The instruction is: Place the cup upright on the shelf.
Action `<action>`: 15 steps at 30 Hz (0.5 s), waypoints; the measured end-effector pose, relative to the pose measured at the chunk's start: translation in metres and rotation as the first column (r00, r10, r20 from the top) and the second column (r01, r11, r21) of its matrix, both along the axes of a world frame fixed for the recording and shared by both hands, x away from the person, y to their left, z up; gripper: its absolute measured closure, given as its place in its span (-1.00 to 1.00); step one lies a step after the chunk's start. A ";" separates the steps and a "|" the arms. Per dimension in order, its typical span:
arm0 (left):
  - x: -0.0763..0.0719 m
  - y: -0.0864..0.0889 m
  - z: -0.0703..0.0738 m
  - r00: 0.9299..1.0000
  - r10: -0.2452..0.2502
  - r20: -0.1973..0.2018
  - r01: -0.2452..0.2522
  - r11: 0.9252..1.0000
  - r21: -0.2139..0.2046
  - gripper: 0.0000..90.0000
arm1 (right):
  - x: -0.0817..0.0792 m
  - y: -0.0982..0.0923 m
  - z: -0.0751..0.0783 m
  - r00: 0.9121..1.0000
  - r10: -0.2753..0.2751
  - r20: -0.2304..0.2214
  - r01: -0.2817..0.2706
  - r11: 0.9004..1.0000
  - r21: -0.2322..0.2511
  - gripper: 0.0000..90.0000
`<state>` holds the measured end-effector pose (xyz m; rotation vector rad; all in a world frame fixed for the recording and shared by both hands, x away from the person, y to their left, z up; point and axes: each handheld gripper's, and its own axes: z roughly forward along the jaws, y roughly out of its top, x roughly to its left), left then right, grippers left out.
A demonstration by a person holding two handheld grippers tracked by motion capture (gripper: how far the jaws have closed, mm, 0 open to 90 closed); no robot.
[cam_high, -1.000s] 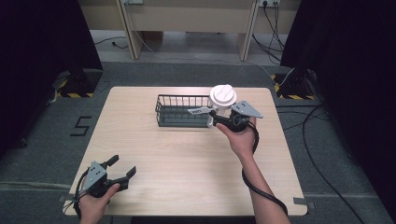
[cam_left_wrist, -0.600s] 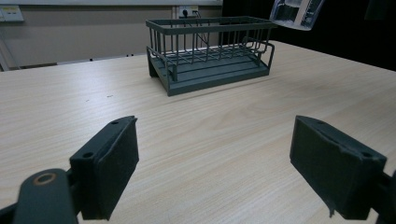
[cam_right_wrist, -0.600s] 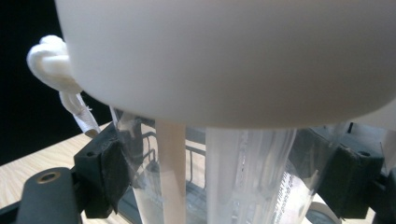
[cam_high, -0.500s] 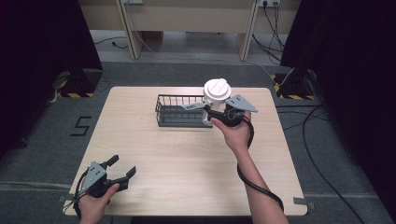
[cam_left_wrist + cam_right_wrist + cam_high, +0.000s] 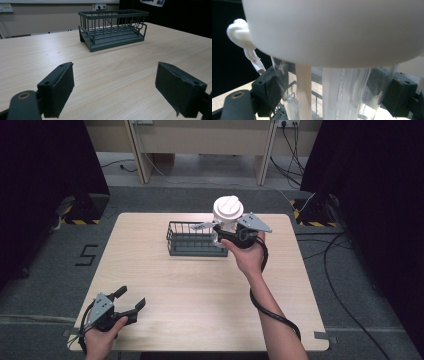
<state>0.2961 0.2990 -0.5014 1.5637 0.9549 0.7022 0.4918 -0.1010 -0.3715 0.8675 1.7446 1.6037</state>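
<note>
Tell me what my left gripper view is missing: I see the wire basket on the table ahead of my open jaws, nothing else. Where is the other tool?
Observer: The right tool is held up over the right end of the wire basket, in the high view.
Operator: Is it carrying anything?
Observer: Yes, it is shut on a clear bottle with a white lid, gripped on the clear body below the lid.
Operator: Anything hanging off it?
Observer: A knotted white cord shows beside the lid in the right gripper view.

A wire basket (image 5: 192,240) sits on the wooden table (image 5: 200,290).
</note>
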 end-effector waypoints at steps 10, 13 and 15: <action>0.000 0.000 0.000 1.000 -0.001 0.001 0.001 1.000 0.000 -0.67 | 0.011 0.010 0.009 1.000 -0.007 0.004 0.007 1.000 0.004 -0.61; 0.000 0.000 0.000 1.000 -0.001 0.001 0.001 1.000 0.000 -0.67 | 0.015 0.013 0.009 1.000 -0.009 -0.003 0.009 1.000 0.005 -0.61; 0.000 0.000 0.001 1.000 -0.001 0.001 0.001 1.000 0.000 -0.67 | 0.017 0.014 0.009 1.000 -0.011 -0.007 0.011 1.000 0.008 -0.61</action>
